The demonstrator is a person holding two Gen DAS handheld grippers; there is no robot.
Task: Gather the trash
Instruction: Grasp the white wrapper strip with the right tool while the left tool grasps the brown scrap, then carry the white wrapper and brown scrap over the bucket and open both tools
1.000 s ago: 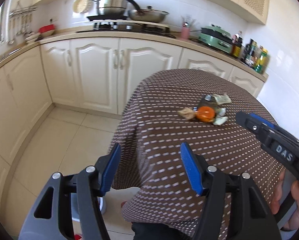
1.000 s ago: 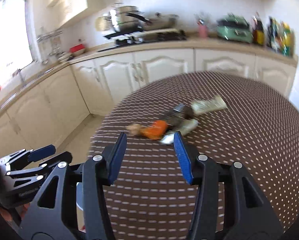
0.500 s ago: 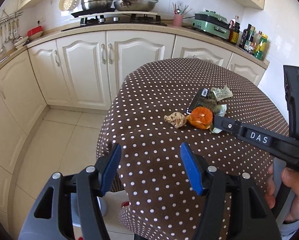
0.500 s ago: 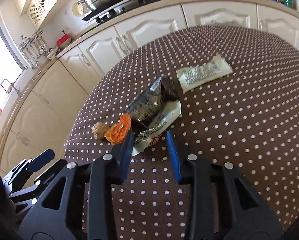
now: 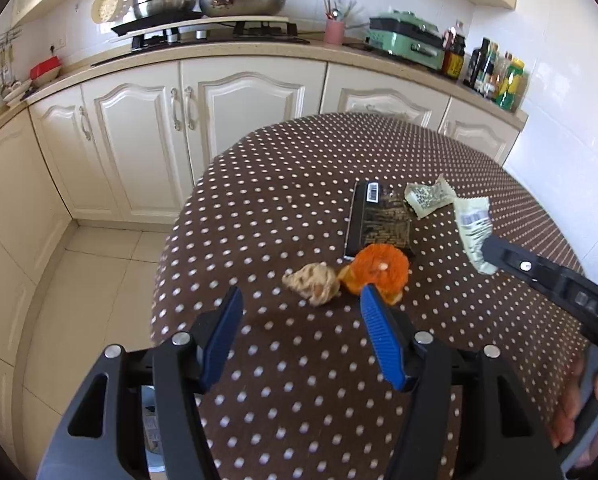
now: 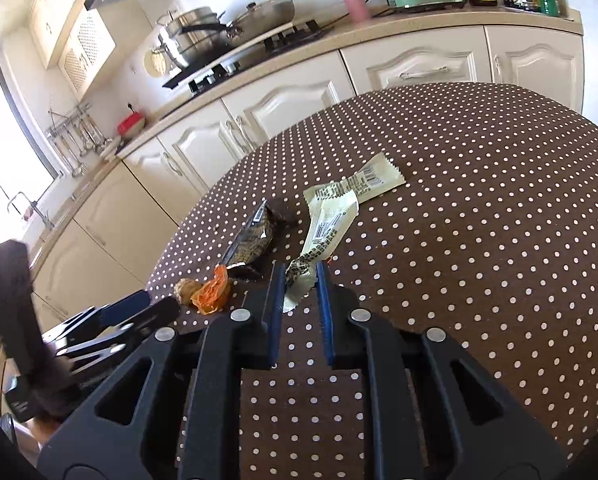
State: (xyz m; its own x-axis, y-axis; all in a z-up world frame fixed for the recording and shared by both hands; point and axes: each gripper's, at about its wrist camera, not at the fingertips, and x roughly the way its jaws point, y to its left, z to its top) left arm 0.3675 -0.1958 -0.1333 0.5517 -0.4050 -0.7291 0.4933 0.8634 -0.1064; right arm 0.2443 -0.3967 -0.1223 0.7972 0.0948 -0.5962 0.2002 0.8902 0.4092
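As its jaws closed, right tool (image 6: 301, 276) pinches cream wrapper (image 6: 327, 232) | left tool (image 5: 301, 312) open, empty, nearer

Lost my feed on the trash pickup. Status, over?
Right tongs have just been closing, cream wrapper between the pads. Left tongs open, empty, near orange peel. Black wrapper untouched. Nothing blocking.

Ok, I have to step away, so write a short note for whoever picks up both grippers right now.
Right gripper: jaws have just been closing on the near end of the cream wrapper; grip not confirmed.
Left gripper: open, empty, hovering short of the orange peel and the tan scrap.
Also on the table: dark wrapper, second cream wrapper.
Done: nothing binned that I can see.
Left: all five pieces.
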